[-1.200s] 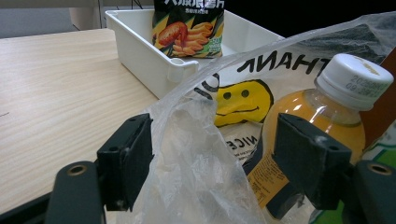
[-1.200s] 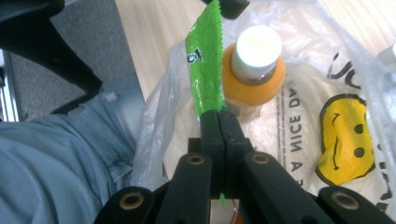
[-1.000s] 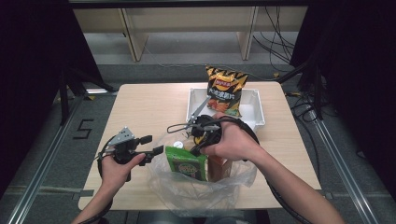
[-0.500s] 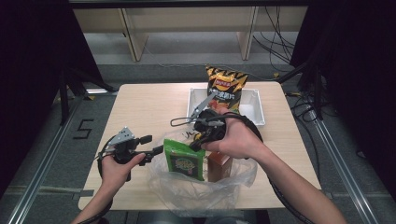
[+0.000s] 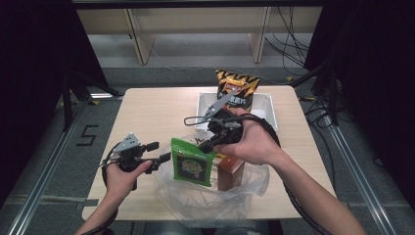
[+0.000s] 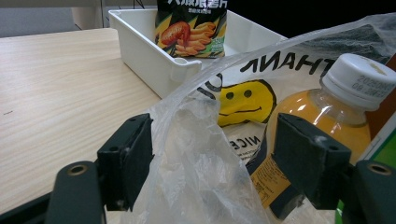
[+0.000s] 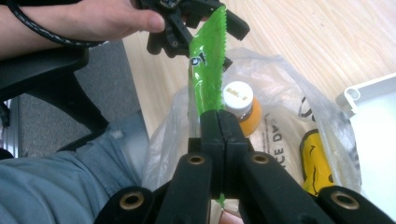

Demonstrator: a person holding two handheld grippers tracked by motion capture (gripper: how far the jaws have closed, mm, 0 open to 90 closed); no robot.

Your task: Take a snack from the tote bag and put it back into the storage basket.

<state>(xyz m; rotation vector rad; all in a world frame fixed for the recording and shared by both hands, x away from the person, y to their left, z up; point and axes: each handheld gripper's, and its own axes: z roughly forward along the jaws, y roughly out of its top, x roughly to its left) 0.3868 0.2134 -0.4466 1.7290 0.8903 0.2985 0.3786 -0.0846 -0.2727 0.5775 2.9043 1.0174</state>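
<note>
So the flat green snack packet [image 5: 193, 166] is lower now than it was a second ago. Back then it sat up above the mouth of the clear plastic shopping bag with the yellow smiley print [image 5: 210, 198]; now its bottom edge has dipped down into the opening, next to the brown carton [image 5: 231, 172] already standing in there. I'd say the packing step is about half done: the packet is going in but hasn't been let go.

The right gripper [image 7: 218, 122] has its two black jaws pressed flat together on the packet's crimped edge, so the green foil sticks straight out past the jaw tips and hangs edge-on below them. Just beyond it, in the right gripper view, sits the orange juice bottle with the white cap [image 7: 240, 106], already inside the bag.

The left gripper [image 6: 212, 156] hasn't budged. Its jaws stand wide apart, with the bag's crinkled rim bunched up between them, and neither pad looks like it's pressing on the film. It's off to the packet's side, at the bag's mouth.

Farther out, behind the bag, is the white plastic bin [image 5: 265, 108] with the orange and black chip bag [image 5: 237, 89] standing in it.
</note>
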